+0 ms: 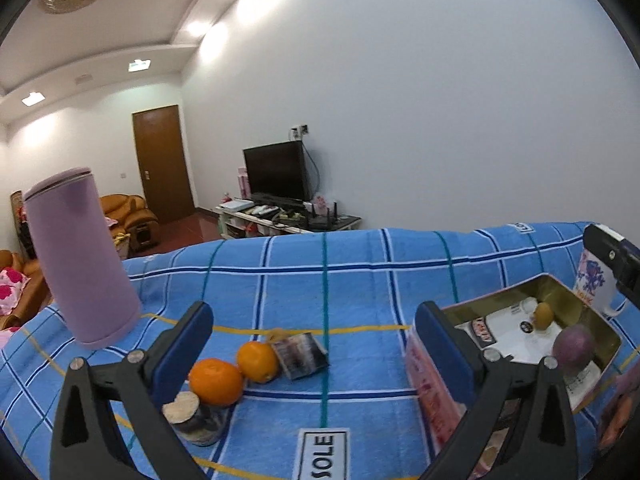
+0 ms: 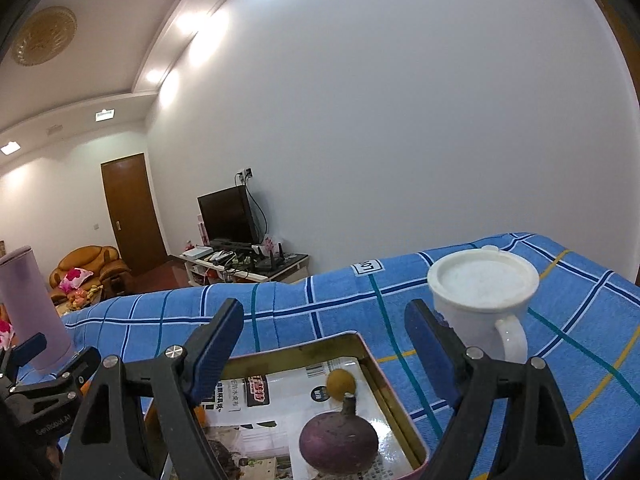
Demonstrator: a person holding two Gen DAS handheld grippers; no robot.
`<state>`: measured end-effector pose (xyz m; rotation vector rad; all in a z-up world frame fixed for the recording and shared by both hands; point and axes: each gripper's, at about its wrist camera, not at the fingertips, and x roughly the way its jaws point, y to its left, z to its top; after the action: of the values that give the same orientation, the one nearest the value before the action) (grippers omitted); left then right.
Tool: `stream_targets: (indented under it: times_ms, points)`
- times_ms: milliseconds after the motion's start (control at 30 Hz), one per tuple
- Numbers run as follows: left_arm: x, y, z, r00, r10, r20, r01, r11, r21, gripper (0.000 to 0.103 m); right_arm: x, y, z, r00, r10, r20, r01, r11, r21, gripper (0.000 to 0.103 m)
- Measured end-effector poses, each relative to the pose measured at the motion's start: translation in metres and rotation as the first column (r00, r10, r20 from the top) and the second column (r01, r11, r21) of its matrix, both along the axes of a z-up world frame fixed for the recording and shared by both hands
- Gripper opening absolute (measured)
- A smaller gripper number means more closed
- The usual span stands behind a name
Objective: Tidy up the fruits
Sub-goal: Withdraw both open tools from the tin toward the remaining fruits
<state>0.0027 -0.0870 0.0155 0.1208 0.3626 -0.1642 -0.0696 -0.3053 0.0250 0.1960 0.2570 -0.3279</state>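
Both claws hang released and empty: left claw (image 1: 314,334) over open checked cloth (image 1: 360,256), right claw (image 2: 324,332) above the tin (image 2: 400,396). Two smooth oranges (image 1: 216,382) wait outside; a purple, possibly turnip-like bulb (image 2: 338,446) sits inside.

White walls (image 1: 400,100), brown door (image 1: 162,160), television (image 1: 276,170), orange armchair (image 2: 90,266)

A tall lilac cylindrical flask (image 1: 80,256) stands upright near the left edge of the blue checked cloth-covered table (image 1: 360,276). A white lidded ceramic mug (image 2: 482,296) sits near the table's far right corner. A small dark foil packet (image 1: 302,354) lies near the middle. Beyond the far edge, a black television (image 1: 276,172) stands on a low white stand (image 1: 256,220), beside a brown wooden door (image 1: 162,160).
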Motion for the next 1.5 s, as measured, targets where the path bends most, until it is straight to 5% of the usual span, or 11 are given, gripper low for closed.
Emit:
stream_targets:
  times_ms: [1000, 1500]
  points:
    - [-0.008, 0.046, -0.012, 0.994, -0.022, -0.108, 0.018, 0.999, -0.040, 0.103, -0.004, 0.074, -0.006, 0.998, 0.006, -0.067, -0.013, 0.995, -0.098, 0.084]
    - [0.009, 0.084, -0.018, 0.989, 0.025, -0.148, -0.030, 0.999, -0.029, 0.103, 0.016, 0.138, -0.013, 0.989, 0.108, -0.105, -0.115, 0.991, -0.067, 0.084]
